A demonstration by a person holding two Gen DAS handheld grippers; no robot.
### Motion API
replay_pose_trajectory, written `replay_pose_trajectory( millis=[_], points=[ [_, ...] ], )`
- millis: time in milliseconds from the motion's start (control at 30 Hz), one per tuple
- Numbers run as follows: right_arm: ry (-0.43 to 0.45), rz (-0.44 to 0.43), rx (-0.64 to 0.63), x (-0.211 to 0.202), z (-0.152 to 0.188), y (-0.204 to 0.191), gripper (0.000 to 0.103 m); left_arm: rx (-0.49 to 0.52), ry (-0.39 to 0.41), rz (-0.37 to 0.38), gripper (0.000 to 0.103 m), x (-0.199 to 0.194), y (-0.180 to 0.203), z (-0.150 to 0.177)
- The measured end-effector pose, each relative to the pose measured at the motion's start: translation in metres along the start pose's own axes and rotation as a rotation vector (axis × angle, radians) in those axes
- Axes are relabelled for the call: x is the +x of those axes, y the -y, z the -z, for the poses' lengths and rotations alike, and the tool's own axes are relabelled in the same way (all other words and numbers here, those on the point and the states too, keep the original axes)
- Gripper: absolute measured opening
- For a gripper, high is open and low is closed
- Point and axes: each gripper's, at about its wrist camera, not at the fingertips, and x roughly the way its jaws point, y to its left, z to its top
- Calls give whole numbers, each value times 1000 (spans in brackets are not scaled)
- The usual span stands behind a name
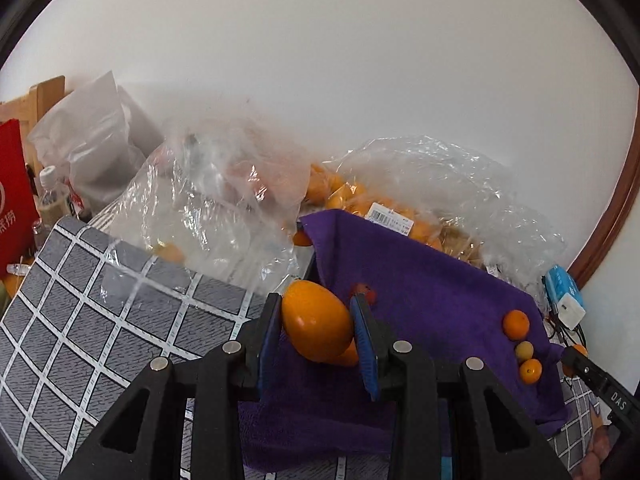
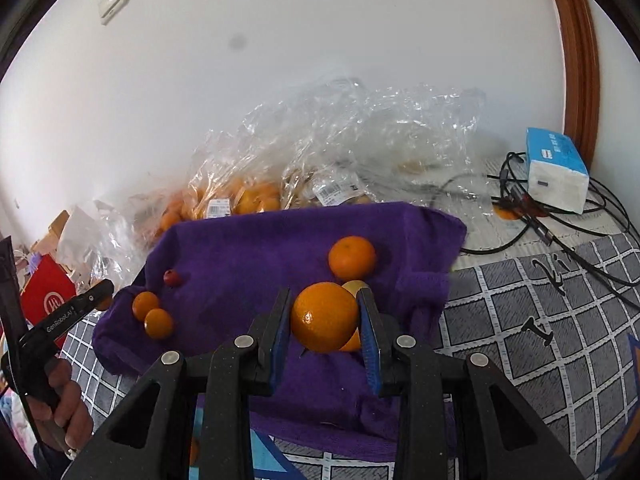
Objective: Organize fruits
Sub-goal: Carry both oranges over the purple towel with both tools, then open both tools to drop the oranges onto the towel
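My left gripper is shut on an oval orange fruit, held over the left edge of a purple towel. My right gripper is shut on a round orange over the same towel. On the towel lie another orange, a yellowish fruit behind my right fingers, two small oranges and a small red fruit. In the left wrist view, three small fruits lie at the towel's right side and the red fruit shows behind my finger.
Clear plastic bags with several oranges lie behind the towel by the wall. A blue and white tissue pack and black cables are at the right. A grey checked tablecloth covers the table. A red bag stands at far left.
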Motion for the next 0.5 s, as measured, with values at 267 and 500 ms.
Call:
replay_pose_trajectory(
  millis=[267, 500],
  points=[
    [-121, 47, -67, 28, 17, -7, 32, -29, -59, 51, 33, 11, -4, 5],
    [-170, 94, -68, 38, 23, -1, 32, 21, -93, 77, 33, 15, 12, 12]
  ],
)
